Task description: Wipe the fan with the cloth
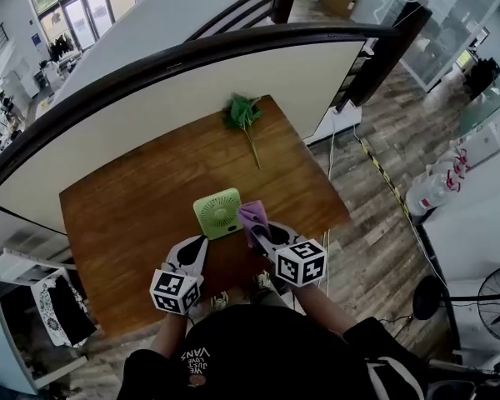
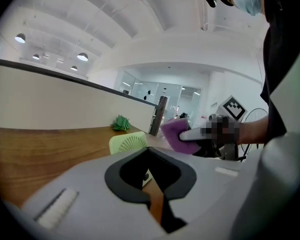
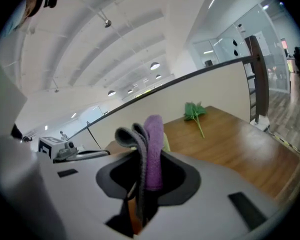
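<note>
While the wooden counter fills mid-frame, green fan sits near its lower edge. Left hand-held gripper, below-left of the fan: closed, empty. Right hand-held gripper clamps purple cloth just right of the fan.

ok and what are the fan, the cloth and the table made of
Fan: likely moulded plastic, matte light green, with a fine slotted grille.
Cloth: soft fabric, probably microfibre, purple and grey, fuzzy nap.
Table: wood or wood veneer, brown grain, low sheen.
</note>
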Available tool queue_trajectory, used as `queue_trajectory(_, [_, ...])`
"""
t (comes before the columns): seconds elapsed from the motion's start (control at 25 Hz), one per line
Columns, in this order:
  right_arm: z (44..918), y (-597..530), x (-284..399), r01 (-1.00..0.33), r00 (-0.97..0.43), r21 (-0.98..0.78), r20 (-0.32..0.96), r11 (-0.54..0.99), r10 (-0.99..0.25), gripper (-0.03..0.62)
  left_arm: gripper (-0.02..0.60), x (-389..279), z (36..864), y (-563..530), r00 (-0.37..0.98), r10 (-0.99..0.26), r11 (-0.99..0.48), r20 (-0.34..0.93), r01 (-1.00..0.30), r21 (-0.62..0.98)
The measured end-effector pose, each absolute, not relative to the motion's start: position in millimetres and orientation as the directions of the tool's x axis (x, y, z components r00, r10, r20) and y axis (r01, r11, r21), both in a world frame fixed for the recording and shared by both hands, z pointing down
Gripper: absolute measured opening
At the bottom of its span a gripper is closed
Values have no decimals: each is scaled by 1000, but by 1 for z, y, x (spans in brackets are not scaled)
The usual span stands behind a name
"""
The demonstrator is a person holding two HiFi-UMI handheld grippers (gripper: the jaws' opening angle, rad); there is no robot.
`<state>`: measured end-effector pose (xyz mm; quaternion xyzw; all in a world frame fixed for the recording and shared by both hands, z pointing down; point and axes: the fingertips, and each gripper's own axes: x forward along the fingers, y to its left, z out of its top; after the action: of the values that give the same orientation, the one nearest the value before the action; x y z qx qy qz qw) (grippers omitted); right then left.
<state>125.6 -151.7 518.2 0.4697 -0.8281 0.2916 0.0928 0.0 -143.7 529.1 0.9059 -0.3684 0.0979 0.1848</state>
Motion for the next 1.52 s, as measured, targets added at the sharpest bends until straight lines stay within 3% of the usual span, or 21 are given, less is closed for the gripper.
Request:
queue_trajectory(0.4, [483,-124,110,-850,-481,-403,333,339,-811,100,12,-16,494,-131,764,-601,-735,234,-643,214])
queue_trajectory(1.52, [490,-94,96,-884,-384,-400,323,243,-865,100,11,-22,491,-114,833,-525,-803,176,-553,221])
